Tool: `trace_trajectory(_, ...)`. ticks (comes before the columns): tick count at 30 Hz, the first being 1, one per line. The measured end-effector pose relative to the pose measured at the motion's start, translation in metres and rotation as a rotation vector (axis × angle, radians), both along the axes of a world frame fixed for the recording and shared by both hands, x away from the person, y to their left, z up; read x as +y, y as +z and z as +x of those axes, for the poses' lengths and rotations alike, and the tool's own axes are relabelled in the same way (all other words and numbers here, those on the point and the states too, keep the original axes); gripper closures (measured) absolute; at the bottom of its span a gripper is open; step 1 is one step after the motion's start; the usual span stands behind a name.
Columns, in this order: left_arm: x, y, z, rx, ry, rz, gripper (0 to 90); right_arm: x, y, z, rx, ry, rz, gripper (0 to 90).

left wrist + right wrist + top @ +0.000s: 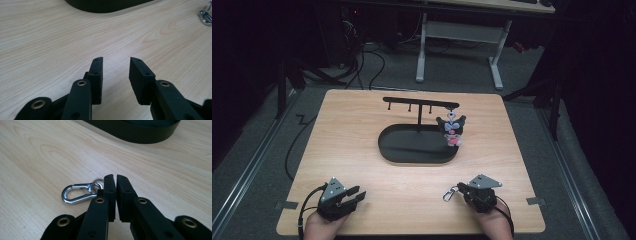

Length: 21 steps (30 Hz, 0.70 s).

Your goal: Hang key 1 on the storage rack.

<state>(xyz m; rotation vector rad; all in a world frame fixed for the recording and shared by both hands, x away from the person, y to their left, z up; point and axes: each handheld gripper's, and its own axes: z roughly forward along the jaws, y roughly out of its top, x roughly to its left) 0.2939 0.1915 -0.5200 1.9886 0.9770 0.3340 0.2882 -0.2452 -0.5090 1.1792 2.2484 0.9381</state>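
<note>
Two tongs rest near the front edge of a light wooden desk (362, 125), one in each of the person's hands. The left tongs (354, 195) lie toward the front left corner with their jaws spread partway and nothing between them; in the left gripper view (116, 77) bare wood shows through the gap. The right tongs (460, 189) lie toward the front right, and their jaws are pressed almost together, with only a thin slit between the pads in the right gripper view (116, 195).

A small silver snap hook (78, 192) lies flat on the desk just beside the tip of the right tongs, on their left in that view. Its ring end sits against the outer side of the left pad; I cannot tell whether any part of it is caught between the pads. In the high view the snap hook (450, 193) points away from the right tongs toward the middle of the desk.

Farther back, at the middle of the desk, stands a black oval tray (412, 152) with a thin post and a crossbar (412, 101) with pegs. A small dark plush toy (452, 131) with a pink and white front hangs from the right end of the crossbar, over the right part of the tray.
</note>
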Motion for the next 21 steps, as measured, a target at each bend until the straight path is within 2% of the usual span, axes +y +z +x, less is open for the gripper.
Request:
trace_trajectory(2, -0.006, 0.002, -0.001, -0.010, -0.020, 0.001, 64.4, 0.003, -0.001, -0.003, 0.008, 0.015, -0.010, 86.8)
trace_trajectory(7, -0.019, 0.002, -0.001, -0.018, -0.057, 0.014, 63.7, 0.003, -0.004, -0.007, 0.035, 0.033, 0.010, 86.2)
trace_trajectory(9, -0.020, 0.001, 0.000, -0.016, -0.062, 0.022, 63.7, 0.000, -0.003, -0.009, 0.031, 0.025, 0.021, 82.7)
trace_trajectory(11, -0.020, 0.001, 0.000, -0.014, -0.058, 0.020, 63.8, -0.006, -0.003, -0.007, 0.040, 0.002, 0.057, 79.6)
trace_trajectory(13, -0.018, 0.000, 0.001, -0.012, -0.055, 0.023, 63.8, -0.011, -0.003, -0.002, 0.047, -0.011, 0.084, 73.4)
trace_trajectory(14, -0.018, 0.000, 0.000, -0.011, -0.052, 0.023, 63.7, -0.012, -0.003, 0.002, 0.048, -0.004, 0.092, 69.1)
trace_trajectory(16, -0.016, -0.001, 0.000, -0.009, -0.046, 0.023, 63.7, -0.015, -0.004, 0.013, 0.074, 0.022, 0.140, 59.3)
trace_trajectory(18, -0.013, -0.002, -0.002, -0.006, -0.037, 0.027, 63.7, -0.018, -0.006, 0.025, 0.106, 0.028, 0.194, 57.3)
trace_trajectory(20, -0.010, -0.003, -0.005, -0.003, -0.027, 0.030, 63.7, -0.017, -0.008, 0.032, 0.128, 0.031, 0.213, 55.7)
trace_trajectory(21, -0.008, -0.004, -0.006, -0.004, -0.019, 0.028, 63.7, -0.016, -0.009, 0.035, 0.128, 0.041, 0.203, 54.7)
